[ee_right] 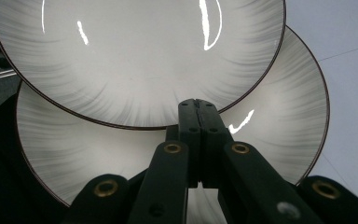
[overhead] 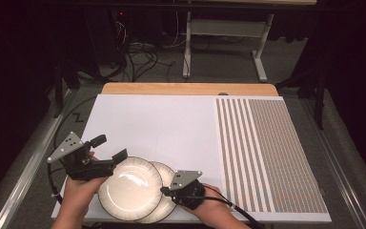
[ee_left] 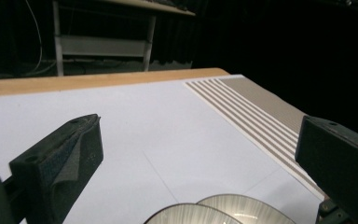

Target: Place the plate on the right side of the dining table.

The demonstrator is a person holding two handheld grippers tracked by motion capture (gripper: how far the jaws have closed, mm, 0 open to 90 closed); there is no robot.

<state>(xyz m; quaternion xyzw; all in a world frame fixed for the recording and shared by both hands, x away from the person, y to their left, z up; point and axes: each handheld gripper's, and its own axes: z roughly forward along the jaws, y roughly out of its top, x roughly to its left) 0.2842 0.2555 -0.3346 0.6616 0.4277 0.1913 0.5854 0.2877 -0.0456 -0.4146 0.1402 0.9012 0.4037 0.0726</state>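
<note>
Two cream plates with dark rims and grey streaks lie overlapped at the table's front edge. The upper plate (overhead: 128,188) (ee_left: 186,215) (ee_right: 135,56) rests partly on the lower plate (overhead: 166,172) (ee_left: 251,207) (ee_right: 279,107). My left gripper (overhead: 109,147) (ee_left: 205,158) is open, held in a hand just above the upper plate's far left rim, with nothing between its jaws. My right gripper (overhead: 164,190) (ee_right: 196,105) is shut. It lies low over the lower plate with its tips at the upper plate's rim, and nothing shows between the jaws.
A white sheet (overhead: 152,124) covers the tabletop, with a striped and dotted panel (overhead: 271,152) along its right side. The wooden table edge (overhead: 190,88) runs at the back. Beyond it are a dark floor, cables and a table frame (overhead: 228,33).
</note>
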